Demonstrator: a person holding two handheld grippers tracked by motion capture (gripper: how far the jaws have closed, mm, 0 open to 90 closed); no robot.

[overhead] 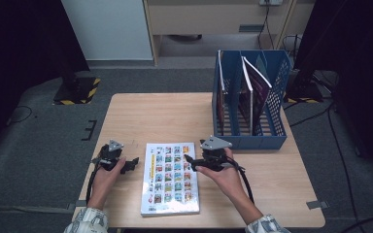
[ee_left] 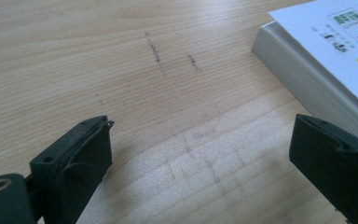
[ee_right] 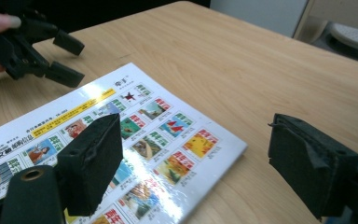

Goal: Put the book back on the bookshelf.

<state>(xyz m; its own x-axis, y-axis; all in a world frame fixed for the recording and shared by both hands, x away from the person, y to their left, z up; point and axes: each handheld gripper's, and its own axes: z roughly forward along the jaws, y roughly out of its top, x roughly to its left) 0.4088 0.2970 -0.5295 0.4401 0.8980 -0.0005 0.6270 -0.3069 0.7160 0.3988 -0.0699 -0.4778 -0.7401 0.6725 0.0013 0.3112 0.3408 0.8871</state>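
Note:
A thick book [overhead: 170, 179] with a white cover full of small coloured pictures lies flat on the wooden table [overhead: 165, 116], near its front edge. My left gripper [overhead: 132, 165] sits low just left of the book, open, with bare wood between its jaws [ee_left: 200, 154]; the book's edge [ee_left: 326, 51] lies off to the right of them. My right gripper [overhead: 189, 162] hovers over the book's right side near its far corner. It stands open [ee_right: 196, 158], one jaw above the cover [ee_right: 121, 135] and the other beyond the book's edge, neither one touching it.
A blue file rack [overhead: 272, 141] stands at the table's back right with upright books [overhead: 255, 87] leaning in its slots. The other hand's gripper [ee_right: 51, 51] appears at the top left of the right gripper view. Grey floor and dark curtains surround the table.

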